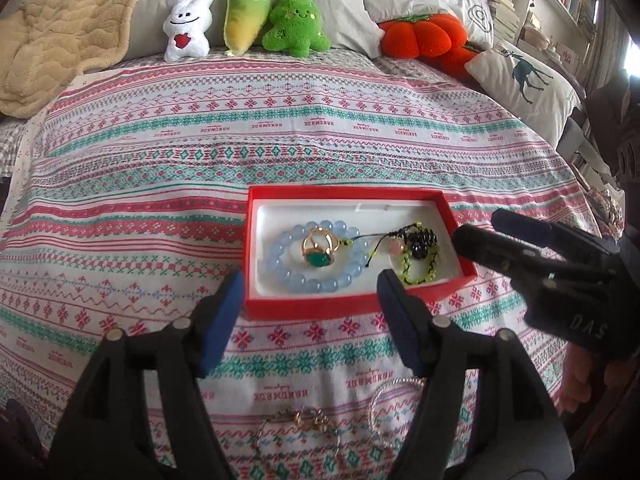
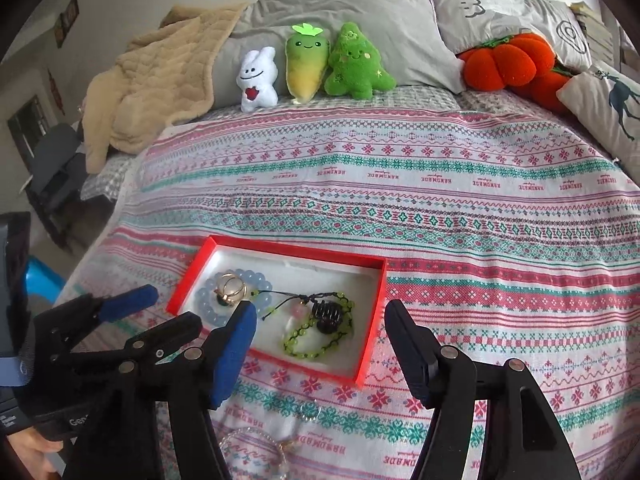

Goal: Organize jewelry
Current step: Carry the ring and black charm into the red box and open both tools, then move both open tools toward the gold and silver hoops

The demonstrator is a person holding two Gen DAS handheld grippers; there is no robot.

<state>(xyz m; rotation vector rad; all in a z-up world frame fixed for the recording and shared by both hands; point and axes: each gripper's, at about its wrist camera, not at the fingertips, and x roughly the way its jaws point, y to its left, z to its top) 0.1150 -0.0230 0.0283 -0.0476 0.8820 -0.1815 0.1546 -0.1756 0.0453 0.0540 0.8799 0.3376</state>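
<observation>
A red box (image 1: 360, 303) with a white lining lies on the patterned bedspread; it also shows in the right wrist view (image 2: 376, 312). In it lie a pale blue bead bracelet (image 1: 280, 268), a gold ring with a green stone (image 1: 318, 250) and a green and black beaded cord bracelet (image 1: 420, 258). My left gripper (image 1: 312, 300) is open and empty, just in front of the box. My right gripper (image 2: 320, 336) is open and empty, over the box's near right edge. Loose on the bedspread in front lie a silver chain bracelet (image 1: 300, 420) and a thin ring-shaped bangle (image 1: 384, 400).
Three plush toys (image 1: 248, 20), an orange pumpkin cushion (image 1: 420, 36), grey pillows and a beige blanket (image 1: 60, 32) lie at the head of the bed. A deer-print pillow (image 1: 524, 76) lies at the right. The bed's left edge drops to the floor (image 2: 60, 216).
</observation>
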